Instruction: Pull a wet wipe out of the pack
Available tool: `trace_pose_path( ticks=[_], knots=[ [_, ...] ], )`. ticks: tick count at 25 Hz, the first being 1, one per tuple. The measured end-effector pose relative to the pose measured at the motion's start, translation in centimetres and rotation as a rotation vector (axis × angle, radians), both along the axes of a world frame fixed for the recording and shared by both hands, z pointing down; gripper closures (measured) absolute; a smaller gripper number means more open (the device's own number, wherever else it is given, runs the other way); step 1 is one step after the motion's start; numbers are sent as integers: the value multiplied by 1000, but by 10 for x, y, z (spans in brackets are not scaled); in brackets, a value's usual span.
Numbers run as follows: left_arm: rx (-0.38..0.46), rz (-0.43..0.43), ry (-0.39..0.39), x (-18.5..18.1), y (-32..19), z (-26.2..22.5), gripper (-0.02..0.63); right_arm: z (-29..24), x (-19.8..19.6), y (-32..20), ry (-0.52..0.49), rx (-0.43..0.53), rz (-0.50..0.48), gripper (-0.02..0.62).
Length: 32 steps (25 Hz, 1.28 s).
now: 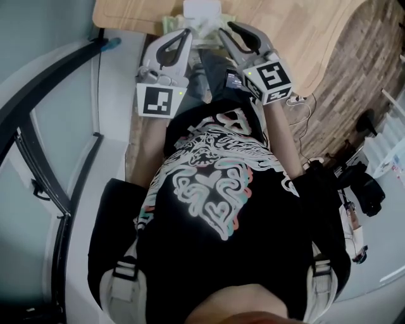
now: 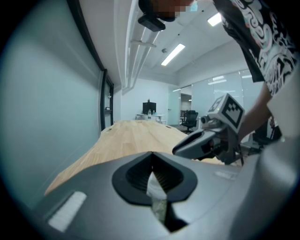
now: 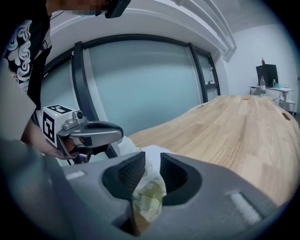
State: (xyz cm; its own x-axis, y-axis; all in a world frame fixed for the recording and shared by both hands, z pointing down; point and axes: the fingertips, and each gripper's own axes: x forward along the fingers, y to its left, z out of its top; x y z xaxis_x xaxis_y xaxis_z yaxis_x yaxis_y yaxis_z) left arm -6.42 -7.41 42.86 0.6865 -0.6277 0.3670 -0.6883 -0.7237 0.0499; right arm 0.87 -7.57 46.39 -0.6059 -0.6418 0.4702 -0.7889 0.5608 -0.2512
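White, soft and probably tear-prone, the wet wipe (image 3: 149, 197) bunches just above the pack (image 1: 202, 16) between the parted jaws of the right gripper (image 3: 151, 171), best pinched low, while the left gripper (image 2: 153, 177) clamps seemingly the pack's edge.

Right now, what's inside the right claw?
A white wet wipe sits between the right claw's parted jaws, with crumpled pale-green stuff below it. The claw's grey body covers the rest, so I cannot tell what that is.
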Motion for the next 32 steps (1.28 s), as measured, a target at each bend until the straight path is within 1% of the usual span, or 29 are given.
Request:
trace_pose_path(
  ticks=[3, 8, 10, 11, 13, 19, 23, 27, 32],
  knots=[
    [0, 0, -10, 1, -2, 6, 618, 5, -5, 0, 19, -13, -36, 486],
    [-5, -1, -31, -3, -2, 12, 618, 8, -5, -8, 6, -30, -56, 483],
    [-12, -12, -34, -5, -2, 15, 617, 10, -6, -10, 15, -33, -79, 479],
    [-16, -16, -39, -6, -3, 17, 618, 11, -8, -11, 27, -34, -97, 456],
    [-19, -22, -51, -7, -4, 20, 618, 13, -11, -12, 44, -39, -130, 447],
    [-35, -34, -52, -8, -8, 24, 617, 23, -22, -12, 56, -96, -204, 445],
    [-38, -30, -54, -5, -9, 27, 617, 25, -24, -13, 63, -102, -235, 445],
    [-51, -31, -53, 0, -8, 30, 617, 25, -28, -12, 73, -117, -288, 446],
    [-69, -57, -56, -3, -11, 36, 617, 28, -32, -13, 80, -124, -320, 446]
  ],
)
